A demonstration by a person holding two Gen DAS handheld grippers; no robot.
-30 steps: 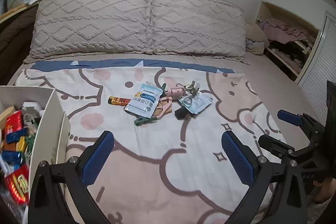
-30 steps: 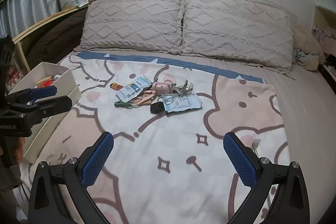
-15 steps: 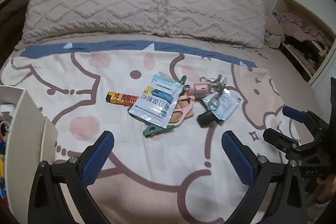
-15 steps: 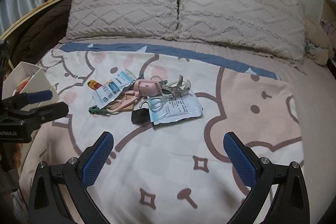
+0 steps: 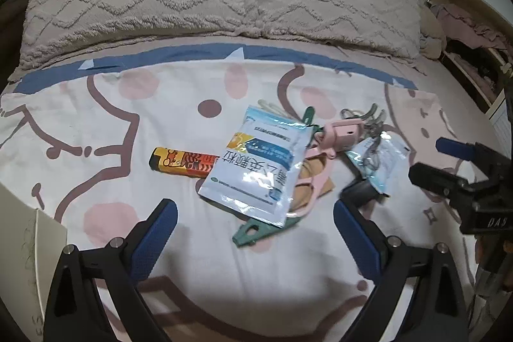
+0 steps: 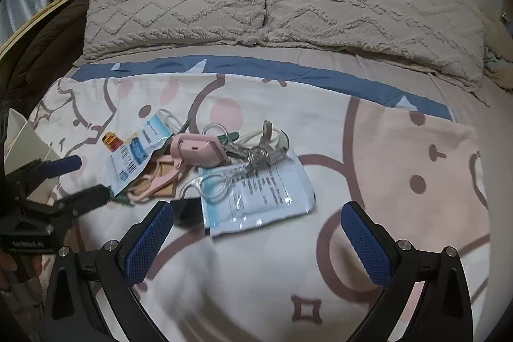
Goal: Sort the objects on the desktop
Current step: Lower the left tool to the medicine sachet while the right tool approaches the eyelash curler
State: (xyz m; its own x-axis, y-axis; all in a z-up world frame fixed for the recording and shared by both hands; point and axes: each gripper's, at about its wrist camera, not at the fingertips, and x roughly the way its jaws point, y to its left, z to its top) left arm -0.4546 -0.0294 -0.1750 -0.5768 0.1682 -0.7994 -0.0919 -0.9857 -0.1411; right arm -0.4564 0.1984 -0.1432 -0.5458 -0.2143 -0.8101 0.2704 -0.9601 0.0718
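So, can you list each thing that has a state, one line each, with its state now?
Left gripper: jaws closing slightly, nothing between them.
Right gripper: open, empty.
Blue-white sachet: flat, lying over the pink clip and green clip.
Orange pack: flat, one end under the sachet.
Pink case: closed, on the pile.
Clear packet: flat, sealed as far as seen.
Box: only its edge is visible.

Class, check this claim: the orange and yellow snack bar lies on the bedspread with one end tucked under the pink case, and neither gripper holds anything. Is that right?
Not quite. The left wrist view shows the snack bar with its end tucked under the blue and white sachet, not the pink case. The rest holds: left gripper and right gripper hold nothing.
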